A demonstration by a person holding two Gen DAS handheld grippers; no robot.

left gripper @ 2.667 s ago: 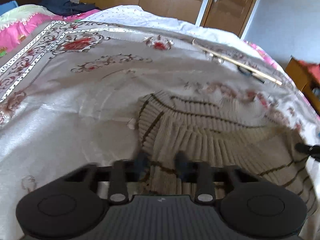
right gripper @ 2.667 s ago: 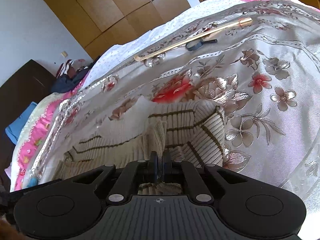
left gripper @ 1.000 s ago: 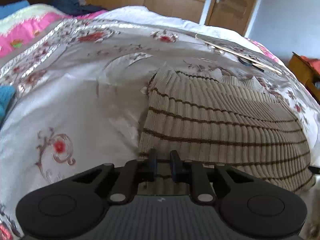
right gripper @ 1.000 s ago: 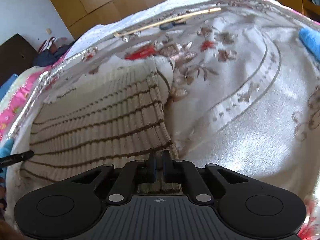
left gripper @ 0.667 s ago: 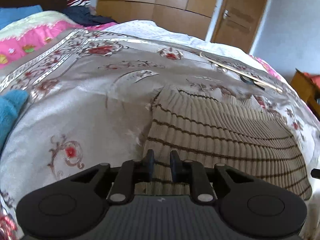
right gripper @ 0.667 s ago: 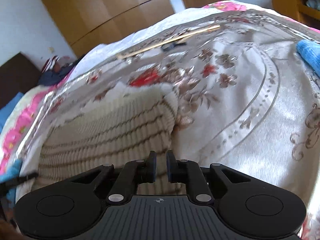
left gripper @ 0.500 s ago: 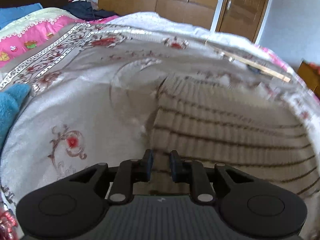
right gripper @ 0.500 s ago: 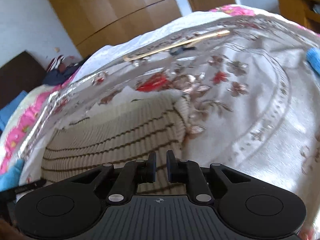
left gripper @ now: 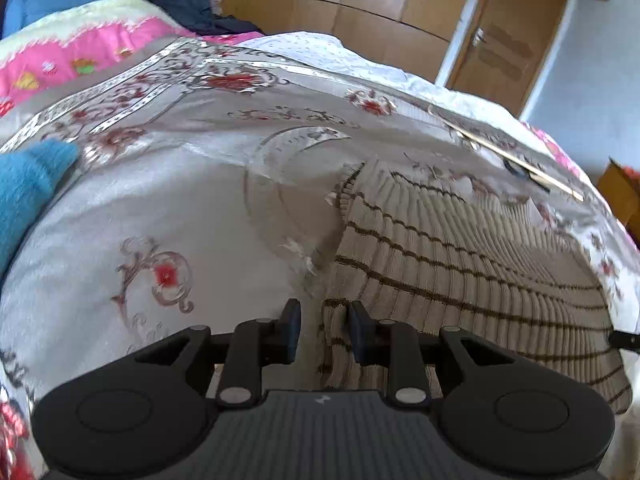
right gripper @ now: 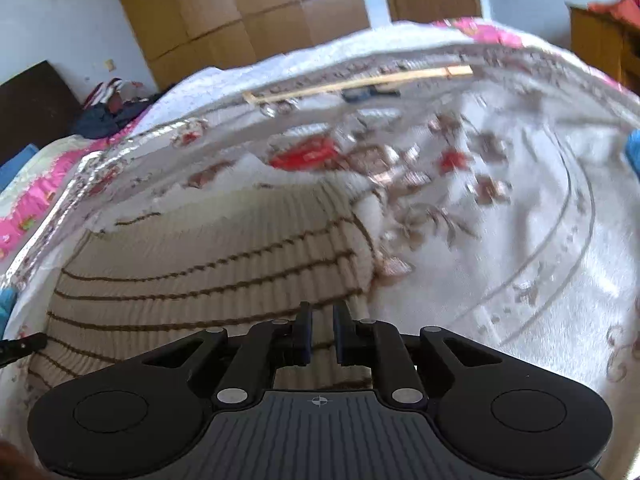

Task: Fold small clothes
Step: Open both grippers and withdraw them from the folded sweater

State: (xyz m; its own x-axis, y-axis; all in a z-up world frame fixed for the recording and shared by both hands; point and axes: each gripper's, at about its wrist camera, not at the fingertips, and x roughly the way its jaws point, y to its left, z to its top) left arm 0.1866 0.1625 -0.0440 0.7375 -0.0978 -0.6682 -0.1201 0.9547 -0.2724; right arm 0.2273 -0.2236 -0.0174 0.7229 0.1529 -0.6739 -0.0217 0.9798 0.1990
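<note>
A beige ribbed sweater with thin brown stripes lies folded flat on the floral bedspread. My left gripper is open at the sweater's near left corner, and a raised fold of the hem stands between its fingers without being clamped. In the right wrist view the sweater fills the lower left. My right gripper hovers over its near right edge with the fingers slightly apart and nothing between them. The tip of the left gripper shows at the left edge there.
A long wooden stick and a small dark object lie across the far side of the bed. A blue cloth lies at the left. Pink bedding, dark clothes, wardrobes and a door stand beyond.
Both grippers pulled the sweater's hem toward me and laid it flat. Both jaws have since opened and let go of the fabric, the left wider than the right. The right view is still moving.
</note>
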